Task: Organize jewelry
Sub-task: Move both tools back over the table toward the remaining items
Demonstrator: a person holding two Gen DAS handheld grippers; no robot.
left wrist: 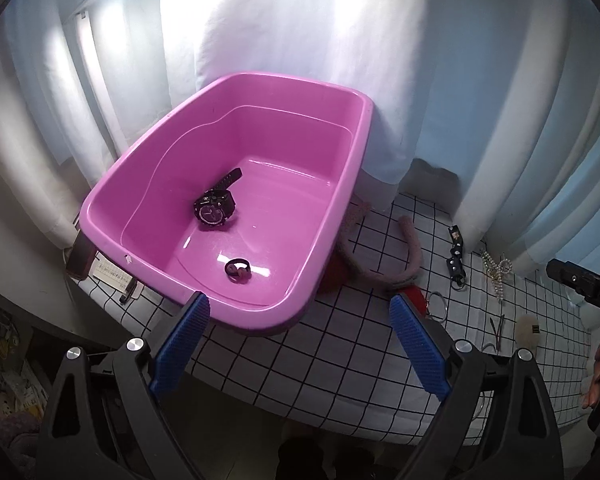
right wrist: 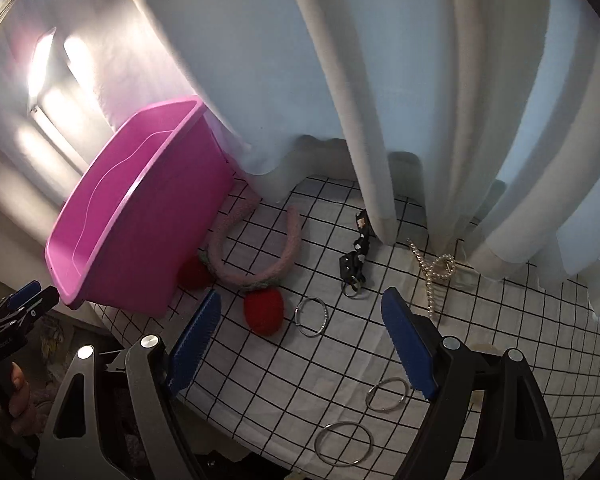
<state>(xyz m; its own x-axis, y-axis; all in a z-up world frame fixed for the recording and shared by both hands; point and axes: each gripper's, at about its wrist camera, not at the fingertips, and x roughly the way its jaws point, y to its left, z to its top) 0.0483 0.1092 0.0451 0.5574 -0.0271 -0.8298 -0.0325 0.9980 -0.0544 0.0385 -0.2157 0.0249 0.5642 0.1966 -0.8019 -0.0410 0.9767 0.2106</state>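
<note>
A pink plastic tub [left wrist: 260, 320] stands at the left end of the table, holding a black watch [left wrist: 215, 205] and a small dark ring [left wrist: 238, 270]. My left gripper [left wrist: 298, 300] hovers open and empty over the tub's near rim. My right gripper [right wrist: 302, 294] hangs open and empty above the checked cloth, over a silver bangle [right wrist: 310, 316] and a red pompom [right wrist: 262, 312] of a pink fuzzy headband [right wrist: 292, 236]. Further back lie a black studded strap with a key ring [right wrist: 356, 256] and a pearl hair claw [right wrist: 436, 272]. Two silver rings [right wrist: 388, 394] lie near the front edge.
White curtains [right wrist: 380, 80] hang along the back of the table and touch the cloth. The checked tablecloth [right wrist: 340, 360] ends at a front edge just under the grippers. A hand [right wrist: 16, 392] holds the left gripper's handle at the left. Clutter sits on shelves [left wrist: 12, 380] below the table.
</note>
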